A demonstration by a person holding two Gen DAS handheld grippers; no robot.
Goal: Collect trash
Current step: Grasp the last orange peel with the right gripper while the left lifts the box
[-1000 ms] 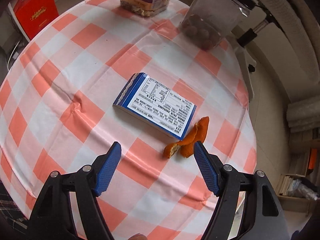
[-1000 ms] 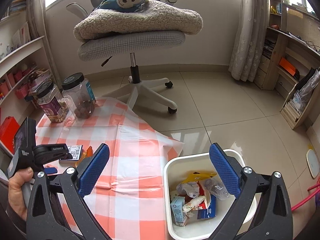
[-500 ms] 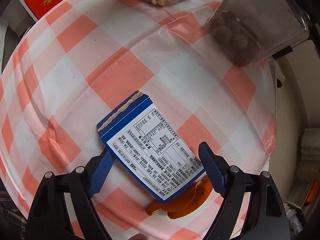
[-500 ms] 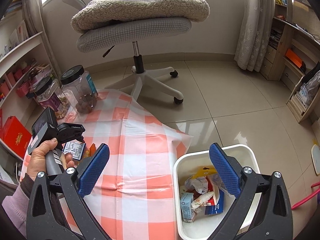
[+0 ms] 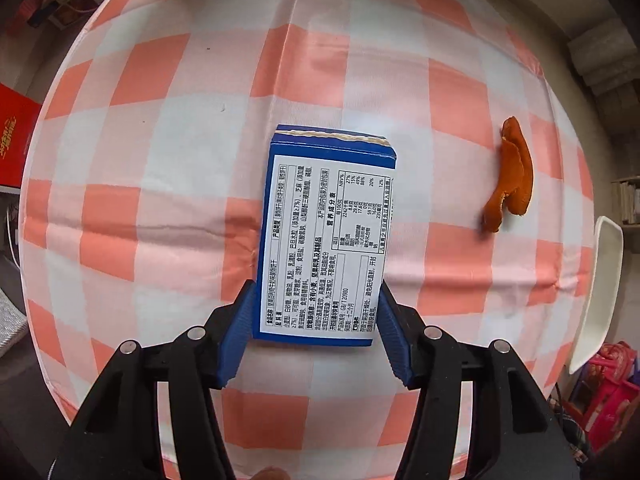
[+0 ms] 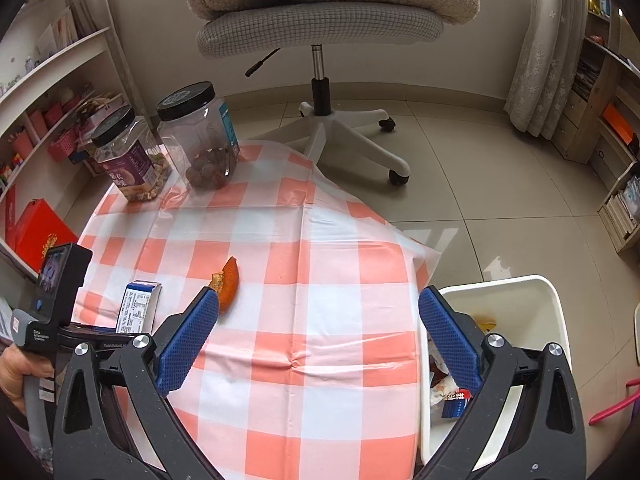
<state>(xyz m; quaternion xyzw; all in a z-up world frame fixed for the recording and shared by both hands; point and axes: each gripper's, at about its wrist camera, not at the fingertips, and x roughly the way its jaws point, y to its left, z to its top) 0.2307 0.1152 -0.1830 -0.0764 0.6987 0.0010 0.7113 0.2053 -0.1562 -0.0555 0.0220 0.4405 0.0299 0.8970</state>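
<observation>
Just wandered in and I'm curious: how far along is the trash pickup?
Some wrappers already sit in the white bin. The left tool has just been closing around the blue box on the table. The orange peel still waits; the right tool is open, empty.

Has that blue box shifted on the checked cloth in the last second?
No. In the right wrist view the blue box lies left of the orange peel, as before; the left gripper came down and closed around it.
</observation>
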